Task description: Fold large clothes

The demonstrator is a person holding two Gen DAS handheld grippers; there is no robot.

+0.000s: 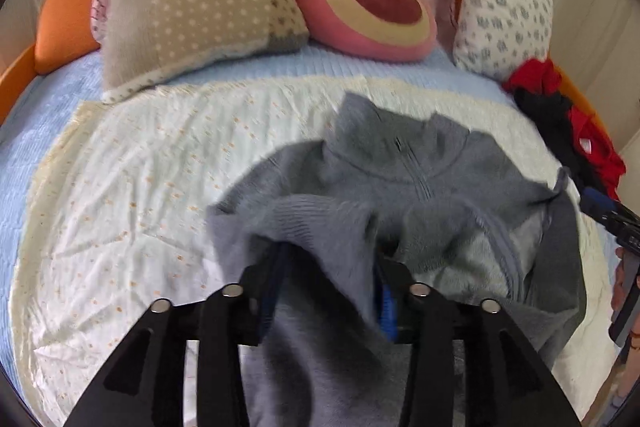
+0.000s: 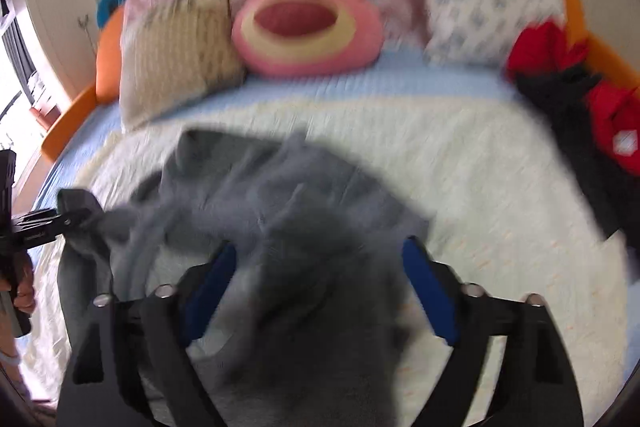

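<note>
A grey fleece sweater (image 1: 420, 163) with a zip collar lies rumpled on the cream dotted sheet (image 1: 140, 187), collar toward the pillows. In the left wrist view my left gripper (image 1: 330, 253) stands over its near edge. The jaws are apart, loose grey cloth drapes over and between the fingers, and the fingertips are partly hidden. In the blurred right wrist view my right gripper (image 2: 320, 245) is wide open. Its blue pads (image 2: 428, 291) stand clear on either side of the sweater (image 2: 260, 187). Each gripper shows at the edge of the other's view.
Against the orange bed frame stand a beige dotted pillow (image 1: 192, 7), a pink plush cushion (image 1: 368, 11) and a white patterned pillow (image 1: 500, 23). Red and black clothes (image 1: 576, 131) are heaped along the bed's right edge. The sheet spreads to the left of the sweater.
</note>
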